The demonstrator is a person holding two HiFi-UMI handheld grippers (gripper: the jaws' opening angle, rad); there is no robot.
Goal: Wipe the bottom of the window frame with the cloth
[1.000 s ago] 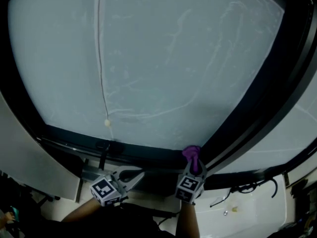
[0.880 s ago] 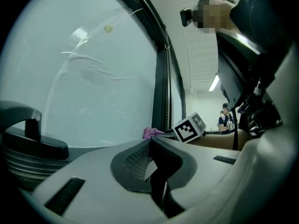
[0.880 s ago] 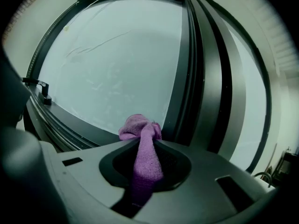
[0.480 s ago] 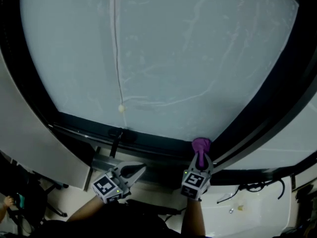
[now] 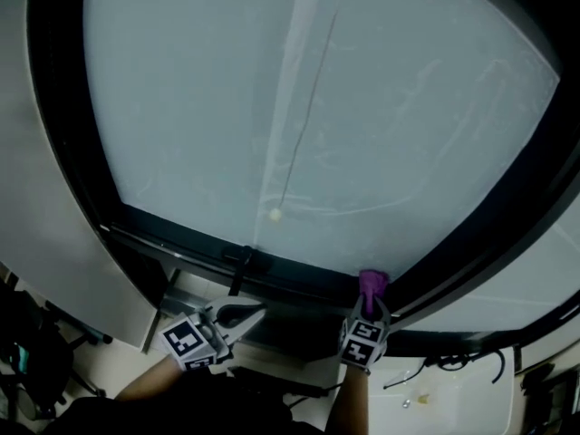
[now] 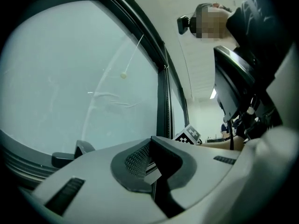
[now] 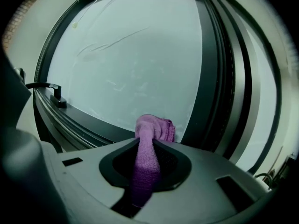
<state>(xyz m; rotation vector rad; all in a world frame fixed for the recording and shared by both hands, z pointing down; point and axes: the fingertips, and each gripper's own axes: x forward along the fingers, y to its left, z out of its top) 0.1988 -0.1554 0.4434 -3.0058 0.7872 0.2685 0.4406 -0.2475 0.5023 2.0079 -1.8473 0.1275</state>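
A purple cloth (image 5: 372,285) (image 7: 149,139) is clamped in my right gripper (image 5: 368,320) (image 7: 148,146), its bunched end pressed against the dark bottom window frame (image 5: 290,270) (image 7: 79,127) close to the right-hand corner by the upright frame post (image 7: 215,78). My left gripper (image 5: 237,317) (image 6: 148,158) hangs below the frame to the left, its jaws closed with nothing between them. The frosted glass pane (image 5: 308,116) fills most of the head view.
A blind cord with a small bead (image 5: 275,214) hangs in front of the glass. A black window handle (image 5: 243,259) (image 7: 56,96) sits on the bottom frame, left of the cloth. A white sill (image 5: 453,401) with a cable lies at lower right.
The head view has swung, so the cord and handle sit further right in the picture. The cloth stays at the frame's right corner; both grippers keep roughly their places.
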